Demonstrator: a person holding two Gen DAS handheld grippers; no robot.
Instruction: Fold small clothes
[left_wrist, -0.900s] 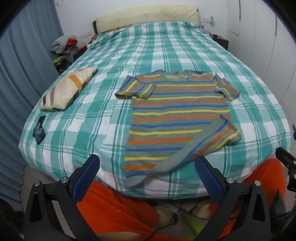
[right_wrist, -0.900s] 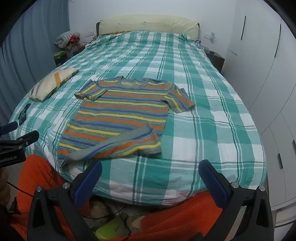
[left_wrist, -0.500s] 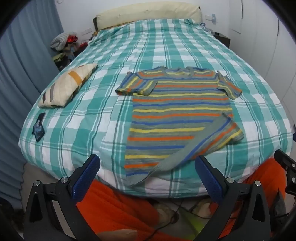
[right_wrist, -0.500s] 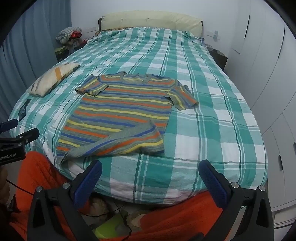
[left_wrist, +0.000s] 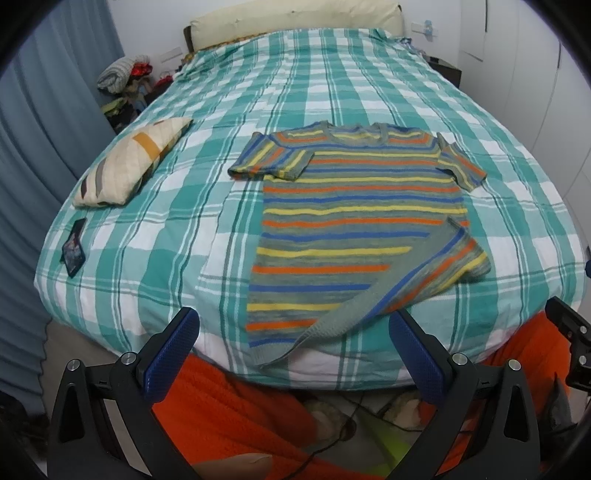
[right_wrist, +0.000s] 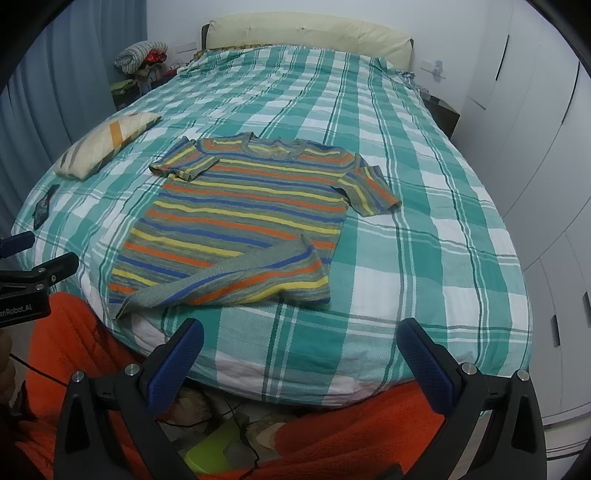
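Note:
A small striped T-shirt (left_wrist: 354, 221), grey with orange, yellow and blue bands, lies flat on the green checked bed (left_wrist: 147, 236), neck away from me. Its near right hem corner is folded up over the body, and its left sleeve is folded inward. It also shows in the right wrist view (right_wrist: 236, 221). My left gripper (left_wrist: 293, 339) is open and empty, held off the near bed edge, just short of the shirt's hem. My right gripper (right_wrist: 301, 347) is open and empty, off the near edge, to the right of the shirt.
A cream patterned pillow (left_wrist: 129, 170) and a dark phone (left_wrist: 74, 251) lie on the bed's left side. An orange blanket (left_wrist: 229, 417) hangs below the near edge. White wardrobe doors (right_wrist: 546, 147) stand on the right, blue curtains (left_wrist: 44, 129) on the left.
Both grippers have moved a little closer to the bed and higher, so the shirt sits lower and larger in both views. The shirt has not moved.

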